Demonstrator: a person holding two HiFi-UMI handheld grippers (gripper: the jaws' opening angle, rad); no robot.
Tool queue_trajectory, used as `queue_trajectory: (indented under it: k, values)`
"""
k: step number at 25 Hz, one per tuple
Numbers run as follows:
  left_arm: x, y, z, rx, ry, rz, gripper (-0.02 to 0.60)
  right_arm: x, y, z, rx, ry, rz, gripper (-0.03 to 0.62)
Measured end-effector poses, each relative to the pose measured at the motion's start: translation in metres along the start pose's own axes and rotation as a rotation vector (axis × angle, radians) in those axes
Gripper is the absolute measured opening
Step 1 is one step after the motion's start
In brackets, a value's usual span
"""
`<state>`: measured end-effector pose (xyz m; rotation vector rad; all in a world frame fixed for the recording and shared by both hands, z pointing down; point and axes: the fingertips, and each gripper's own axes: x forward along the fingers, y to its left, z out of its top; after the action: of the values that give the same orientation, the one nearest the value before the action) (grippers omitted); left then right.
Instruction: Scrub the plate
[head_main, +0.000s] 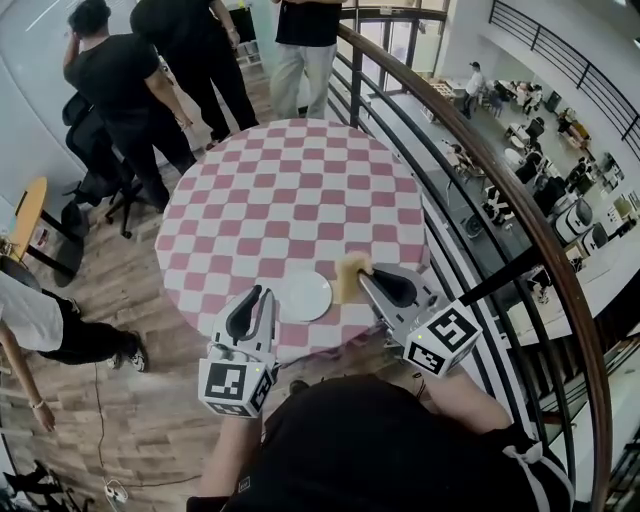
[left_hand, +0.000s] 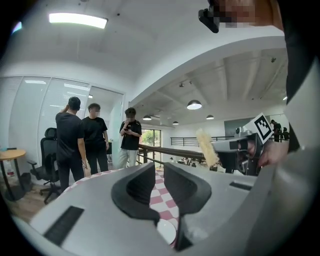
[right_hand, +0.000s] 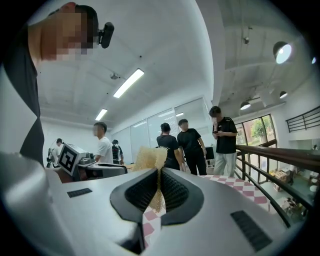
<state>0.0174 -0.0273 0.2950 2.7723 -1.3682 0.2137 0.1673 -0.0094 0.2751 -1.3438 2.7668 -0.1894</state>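
**Scrub pad gripped above the table, plate lying beneath**

The right gripper (head_main: 366, 276) has its jaws closed tight on a yellow fibrous scrub pad (head_main: 350, 278); in the right gripper view the pad (right_hand: 149, 157) is pinched thin between the ribbed pads, its frayed upper edge sticks out past the jaw tips and a strip of it hangs down in the slot. The left gripper (head_main: 262, 293) holds nothing; in its own view the jaws stand only a narrow way apart, and through the gap of the left gripper (left_hand: 159, 168) show the checked cloth and part of the plate (left_hand: 166, 231) lower down.

The white plate (head_main: 303, 296) lies flat on the round table (head_main: 290, 190), near the edge closest to the person; in the head view it sits between the two grippers, and the pad shows just to the right of its rim. From the left gripper view the pad (left_hand: 206, 146) is seen raised in the air, clear of the plate, with the right gripper's marker cube (left_hand: 263, 128) behind it.

The table carries a pink-and-white checked cloth; a curved railing (head_main: 480, 150) runs along its right side. Three people in dark tops (head_main: 190, 50) stand beyond the far edge of the table; an office chair (head_main: 95, 150) stands at the left.
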Motion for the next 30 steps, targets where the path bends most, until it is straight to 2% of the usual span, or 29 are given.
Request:
queue_trajectory:
  k: [7,12,18,30]
  values:
    - [-0.003,-0.003,0.006,0.015,-0.006,-0.002,0.055,0.001,-0.001,-0.005,-0.004,0.027,-0.013,0.031]
    - [0.028,-0.007,0.029,0.012,0.002,-0.010,0.055,0.004,-0.035,0.014,0.010,0.046,-0.027,0.031]
    - [-0.006,-0.003,0.003,0.017,-0.007,-0.018,0.055,-0.004,-0.003,-0.010,0.003,0.031,-0.044,0.031]
    - [-0.010,-0.006,-0.004,0.004,0.006,-0.016,0.055,-0.011,-0.004,-0.016,0.028,0.033,-0.054,0.031]
